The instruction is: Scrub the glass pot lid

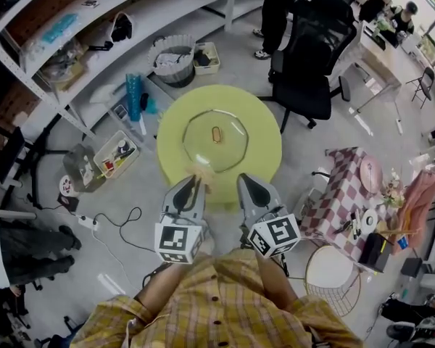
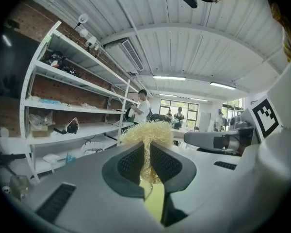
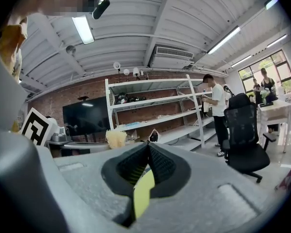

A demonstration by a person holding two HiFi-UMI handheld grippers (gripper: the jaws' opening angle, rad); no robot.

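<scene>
Left gripper [image 1: 194, 183] [image 2: 146, 148] has its jaws clamped narrow on a pale yellow fibrous scrubber [image 2: 148, 130]; the tuft sticks out past the fingertips. Right gripper [image 1: 245, 182] [image 3: 148, 147] has its jaws pressed together with nothing between them. Both sit side by side, near each other, at the near rim of a round yellow-green table [image 1: 264, 125].

Glass pot lid [image 1: 216, 142] lies flat mid-table, straight ahead of both grippers and between their lines of aim, apart from both sets of tips; its gold knob [image 1: 217, 133] faces up; the scrubber [image 1: 201, 171] sits just short of the lid's near edge, contact cannot be told.

Floor is grey concrete; white shelving [image 1: 94, 20] is to the left gripper's far left; black office chair [image 1: 312, 56] is beyond the right gripper; checkered tablecloth [image 1: 341, 194] is off its right side; yellow plaid shirt [image 1: 225, 303] is behind both.

The lid shows only in the head view. Left gripper view gives the grip on the scrubber, the right gripper [image 2: 213, 140] off to the side, and the shelving [image 2: 82, 96]. Right gripper view gives the closed tips, the scrubber [image 3: 116, 138] at left, a brick wall [image 3: 77, 93], a dark screen [image 3: 85, 115] and the chair [image 3: 242, 130].
</scene>
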